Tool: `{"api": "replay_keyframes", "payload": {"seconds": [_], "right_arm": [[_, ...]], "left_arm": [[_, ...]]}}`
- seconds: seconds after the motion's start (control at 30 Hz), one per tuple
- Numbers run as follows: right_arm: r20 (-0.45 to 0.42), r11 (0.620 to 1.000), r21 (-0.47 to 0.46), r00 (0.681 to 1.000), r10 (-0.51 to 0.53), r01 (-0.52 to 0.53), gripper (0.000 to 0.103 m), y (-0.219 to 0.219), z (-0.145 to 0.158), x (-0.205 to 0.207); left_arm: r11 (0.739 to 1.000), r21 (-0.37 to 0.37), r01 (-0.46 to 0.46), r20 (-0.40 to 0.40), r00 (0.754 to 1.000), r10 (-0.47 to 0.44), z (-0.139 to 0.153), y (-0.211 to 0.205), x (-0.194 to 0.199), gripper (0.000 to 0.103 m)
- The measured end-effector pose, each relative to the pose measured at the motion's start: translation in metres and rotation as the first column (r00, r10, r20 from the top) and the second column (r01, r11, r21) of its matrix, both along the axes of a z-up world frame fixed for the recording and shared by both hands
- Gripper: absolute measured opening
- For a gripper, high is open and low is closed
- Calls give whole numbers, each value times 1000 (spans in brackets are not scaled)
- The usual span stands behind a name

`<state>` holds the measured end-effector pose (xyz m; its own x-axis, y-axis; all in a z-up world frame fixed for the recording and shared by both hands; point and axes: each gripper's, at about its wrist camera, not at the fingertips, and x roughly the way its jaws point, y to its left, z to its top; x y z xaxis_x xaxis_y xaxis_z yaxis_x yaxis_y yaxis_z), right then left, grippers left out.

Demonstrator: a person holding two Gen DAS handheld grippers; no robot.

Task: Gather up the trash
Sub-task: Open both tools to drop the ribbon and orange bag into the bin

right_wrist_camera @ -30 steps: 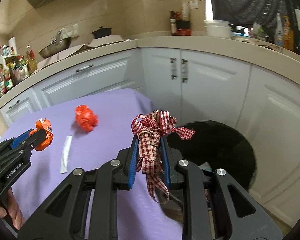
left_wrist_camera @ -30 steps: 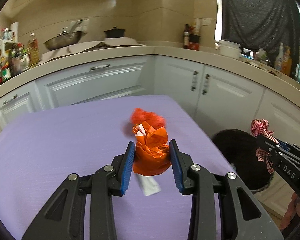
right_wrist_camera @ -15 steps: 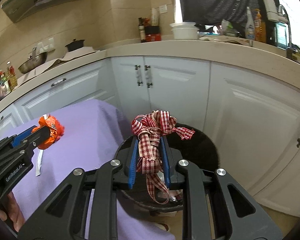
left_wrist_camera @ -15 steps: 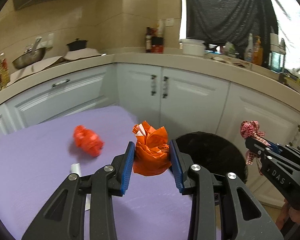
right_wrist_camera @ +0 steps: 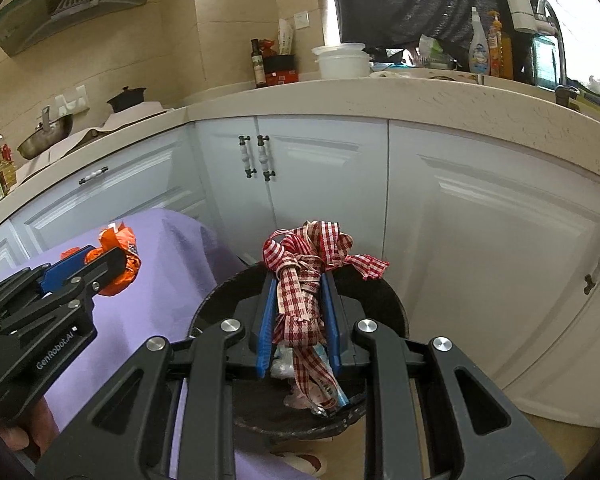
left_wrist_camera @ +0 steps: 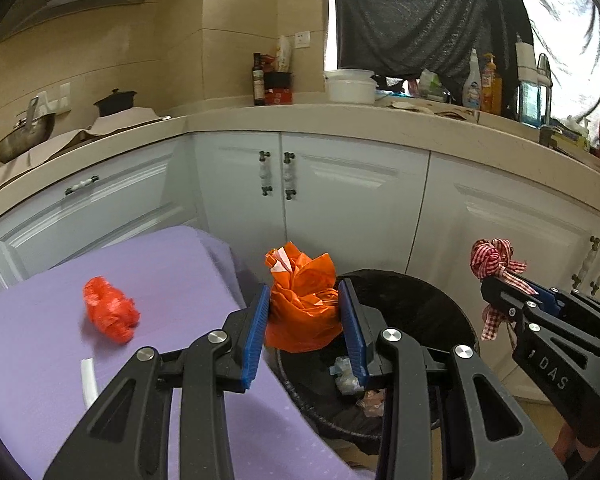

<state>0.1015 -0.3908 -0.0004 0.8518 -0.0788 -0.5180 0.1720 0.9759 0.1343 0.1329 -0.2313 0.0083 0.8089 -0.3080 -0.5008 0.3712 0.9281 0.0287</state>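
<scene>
1. Black trash bin, my landmark. It stands on the floor against the white cabinets, hard beside the corner of the purple-covered table. It looks rigid and already holds scraps at the bottom.

2. Left gripper. Jaws are partly closed, blue pads pressed on both flanks of the orange crumpled wrapper. I hold it at the bin's table-side rim, partly over the opening. I judge it very light, soft and crackly, with slick film. A squeeze across the thickest bunch suits it, as a thin edge could slide out.

3. Right gripper. Jaws are nearly closed, clamped on the red-and-white gingham ribbon. I hold it directly above the bin's mouth. The bow stands above the pads and the loose tails hang below them into the opening. I judge it limp, weightless cloth, not fragile. Best gripped at the knotted bundle, where I have it. Tails may snag on the pads when let go.

4. Red crumpled wrapper. It lies loose on the table, well left of the bin, untouched. Likely as light and springy as the orange one, so take it across the middle.

5. White paper strip. It lies flat on the table, farther from the bin than the red piece. Thin and flat, probably hard to pinch, so an edge lift seems needed.
</scene>
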Motion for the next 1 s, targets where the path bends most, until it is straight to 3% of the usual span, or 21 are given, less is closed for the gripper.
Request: {"api": "replay_keyframes", "payload": {"seconds": [0.43, 0.5, 0.57, 0.8, 0.87, 1.0], "right_arm": [[-12, 1000, 16, 1000, -23, 23, 21, -19, -16, 19], [-12, 999, 18, 999, -34, 35, 26, -22, -19, 22], [-18, 999, 32, 999, -42, 43, 43, -25, -23, 26], [-34, 997, 42, 998, -60, 61, 44, -27, -32, 28], [-34, 997, 41, 998, -62, 63, 44, -26, -32, 28], [-31, 996, 48, 997, -67, 69, 44, -25, -31, 25]], "left_arm": [[999, 40, 15, -27, 1000, -14, -18, -29, 20, 36], [999, 43, 20, -39, 999, -19, -20, -33, 25, 37], [998, 63, 12, -45, 999, -10, -23, -37, 29, 46], [999, 52, -5, -74, 997, 9, -28, -34, 35, 57], [999, 46, -13, -72, 997, 16, -27, -32, 34, 64], [999, 32, -27, -73, 997, 29, -23, -24, 30, 66]]}}
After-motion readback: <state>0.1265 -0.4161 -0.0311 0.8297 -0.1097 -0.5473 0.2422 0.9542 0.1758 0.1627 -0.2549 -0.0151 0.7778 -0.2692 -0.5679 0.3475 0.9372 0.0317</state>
